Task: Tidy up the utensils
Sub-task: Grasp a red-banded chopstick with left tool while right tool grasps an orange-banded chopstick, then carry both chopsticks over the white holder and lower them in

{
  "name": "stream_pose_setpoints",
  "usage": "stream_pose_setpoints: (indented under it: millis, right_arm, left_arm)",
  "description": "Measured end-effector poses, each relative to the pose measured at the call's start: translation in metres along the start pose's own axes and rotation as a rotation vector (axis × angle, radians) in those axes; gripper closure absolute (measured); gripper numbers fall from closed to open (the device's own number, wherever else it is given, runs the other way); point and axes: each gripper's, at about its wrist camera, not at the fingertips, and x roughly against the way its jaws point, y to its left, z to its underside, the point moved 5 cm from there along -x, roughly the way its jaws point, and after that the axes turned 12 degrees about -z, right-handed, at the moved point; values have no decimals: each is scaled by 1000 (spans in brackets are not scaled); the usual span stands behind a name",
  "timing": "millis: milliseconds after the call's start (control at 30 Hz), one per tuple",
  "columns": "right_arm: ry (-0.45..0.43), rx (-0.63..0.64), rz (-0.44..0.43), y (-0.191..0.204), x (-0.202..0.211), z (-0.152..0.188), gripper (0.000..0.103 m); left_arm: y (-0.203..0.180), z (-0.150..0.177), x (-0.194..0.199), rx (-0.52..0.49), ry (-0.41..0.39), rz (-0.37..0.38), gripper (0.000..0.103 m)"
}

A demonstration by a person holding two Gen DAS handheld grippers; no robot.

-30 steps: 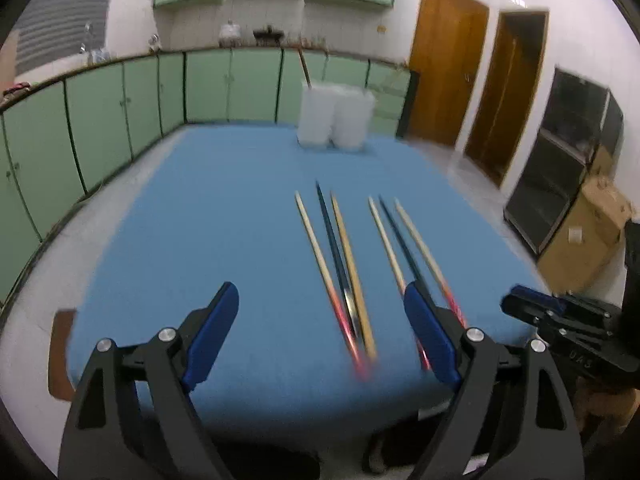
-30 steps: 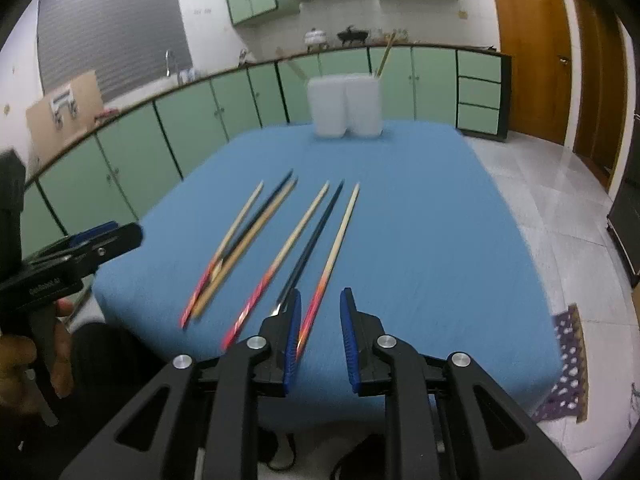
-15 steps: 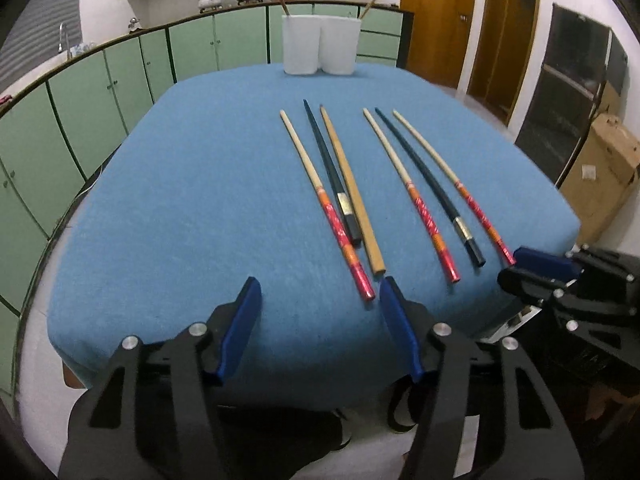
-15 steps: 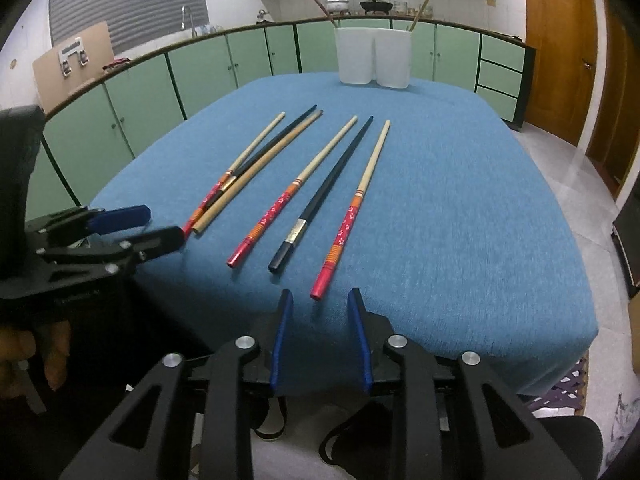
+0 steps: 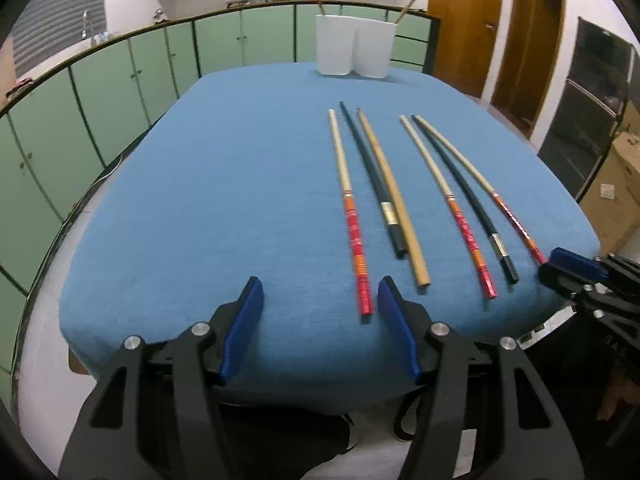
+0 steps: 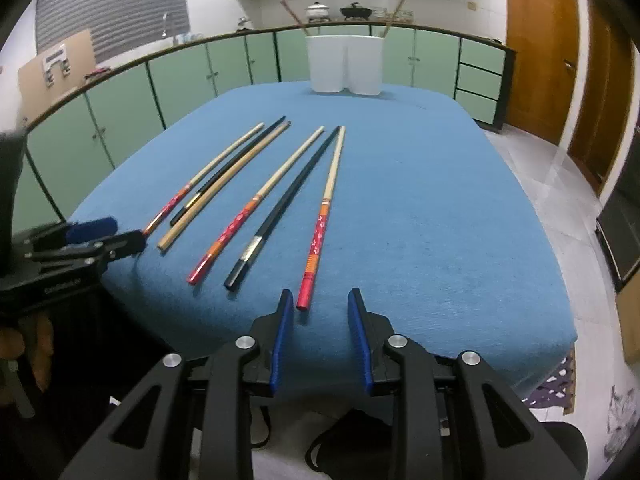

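Six chopsticks (image 5: 404, 196) lie untouched on the blue table (image 5: 240, 184). The left gripper (image 5: 318, 300) remains released; the right gripper (image 6: 320, 308) has spread wider than before, holding nothing.

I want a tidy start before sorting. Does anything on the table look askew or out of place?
Nothing is damaged or spilled. Six chopsticks lie loose on the blue cloth in two rough threes, slightly fanned, while the white holders stand upright at the far edge. Both grippers are open and empty.
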Motion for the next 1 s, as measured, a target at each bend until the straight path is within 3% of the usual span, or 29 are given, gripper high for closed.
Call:
stream_pose_setpoints:
  millis: [33, 100, 200, 333, 600, 1000]
  right_arm:
    - [-3, 2, 1, 0, -1, 0, 75]
    - [-8, 1, 0, -1, -2, 0, 76]
    - [-12, -13, -9, -5, -1, -1, 94]
    - [-27, -24, -24, -5, 3, -6, 96]
    - [-117, 7, -23, 1, 39, -38, 96]
    - [-241, 80, -51, -2, 76, -134, 96]
  left_arm:
    - [-2, 0, 0, -8, -3, 5, 50]
    - [-5, 1, 2, -21, -9, 13, 65]
    - [-7, 1, 2, -17, -9, 29, 80]
    - [-6, 1, 2, -10, 2, 53, 97]
    - [6, -22, 31, 41, -60, 80, 98]
    - [22, -120, 77, 59, -239, 106, 98]
